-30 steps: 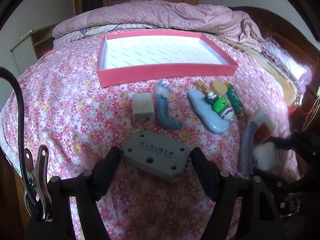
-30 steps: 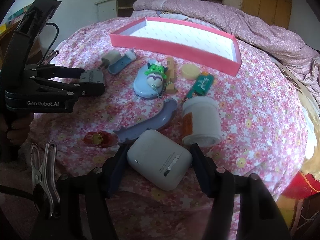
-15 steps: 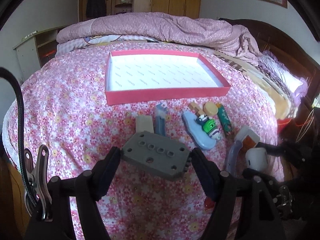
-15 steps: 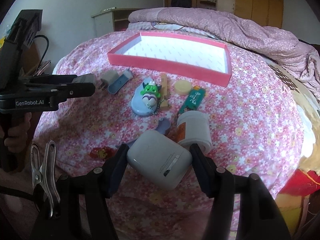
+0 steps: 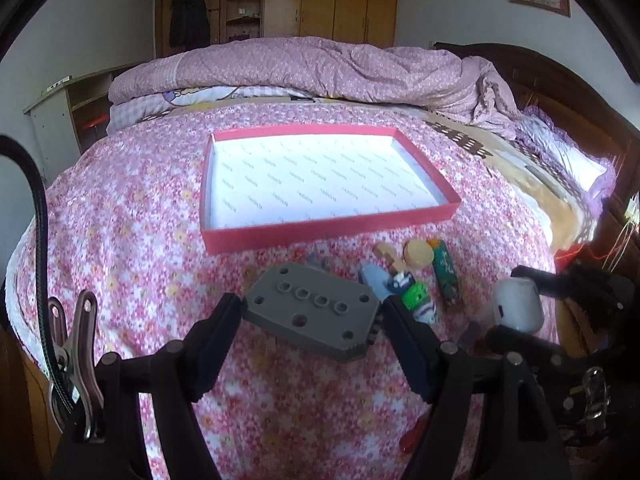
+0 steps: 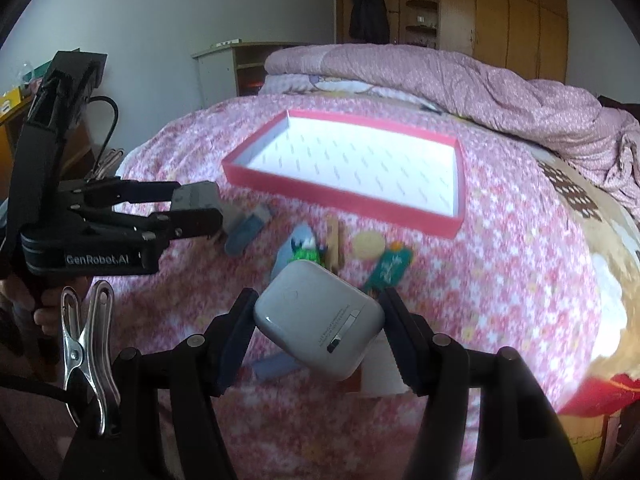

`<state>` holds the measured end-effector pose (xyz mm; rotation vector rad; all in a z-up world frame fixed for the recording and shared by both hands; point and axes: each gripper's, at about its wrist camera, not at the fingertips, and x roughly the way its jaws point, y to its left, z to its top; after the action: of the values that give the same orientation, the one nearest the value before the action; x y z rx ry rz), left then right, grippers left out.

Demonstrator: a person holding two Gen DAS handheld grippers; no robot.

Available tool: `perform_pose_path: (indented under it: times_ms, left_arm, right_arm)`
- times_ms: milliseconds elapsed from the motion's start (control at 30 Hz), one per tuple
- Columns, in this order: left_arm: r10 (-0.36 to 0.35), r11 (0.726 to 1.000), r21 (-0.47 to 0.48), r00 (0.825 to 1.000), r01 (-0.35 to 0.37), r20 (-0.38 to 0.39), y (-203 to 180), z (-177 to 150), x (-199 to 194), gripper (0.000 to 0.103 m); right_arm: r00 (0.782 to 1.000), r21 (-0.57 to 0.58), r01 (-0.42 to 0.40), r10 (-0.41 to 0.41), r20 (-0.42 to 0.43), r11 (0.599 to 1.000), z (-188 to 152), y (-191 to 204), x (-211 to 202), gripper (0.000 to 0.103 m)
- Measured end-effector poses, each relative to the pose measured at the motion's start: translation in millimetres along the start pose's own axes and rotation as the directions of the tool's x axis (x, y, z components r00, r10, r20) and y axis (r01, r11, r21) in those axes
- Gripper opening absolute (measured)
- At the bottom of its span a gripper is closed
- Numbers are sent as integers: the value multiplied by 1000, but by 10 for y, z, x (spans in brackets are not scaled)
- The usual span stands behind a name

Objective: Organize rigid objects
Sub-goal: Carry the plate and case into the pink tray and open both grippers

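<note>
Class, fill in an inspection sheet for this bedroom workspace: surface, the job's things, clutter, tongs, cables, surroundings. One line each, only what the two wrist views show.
Surface: flowered pink bedspread, no table.
Job's things: red-walled tray holds nothing; grey perforated block and white earbud case are lifted off the bed.
Clutter: blue case with green toy, yellow disc, green lighter, wooden piece lie before the tray.
Tongs: left tongs shut on the block; right tongs shut on the case.
Cables: black cable beside the left tongs.
Surroundings: rumpled quilt, wooden wardrobe.
</note>
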<state>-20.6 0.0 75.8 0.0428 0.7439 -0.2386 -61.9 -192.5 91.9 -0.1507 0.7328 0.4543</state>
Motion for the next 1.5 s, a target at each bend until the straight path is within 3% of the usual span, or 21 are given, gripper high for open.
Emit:
perform_pose_path:
  times_ms: [400,733,1233,1500]
  left_arm:
    - [21,1000,-18,999,-20,25,68,487,279,77]
    - [30,996,-80,1000,-30,0,187,832,697,77]
    - [54,992,-109,997,-59,-50,340,957,1179,77]
    - [59,996,-70,997,-62,-51,255,960,1253,77]
  right_arm:
    - [1000,69,12,-12,-1,998,502,-356,388,63]
    - [999,136,48,-45,-27,989,844,-737,830,63]
    - [994,165,71,-55,-99,984,971,-929,1279,63]
    - [991,174,88,-68,-119,981,985,-972,1365,63]
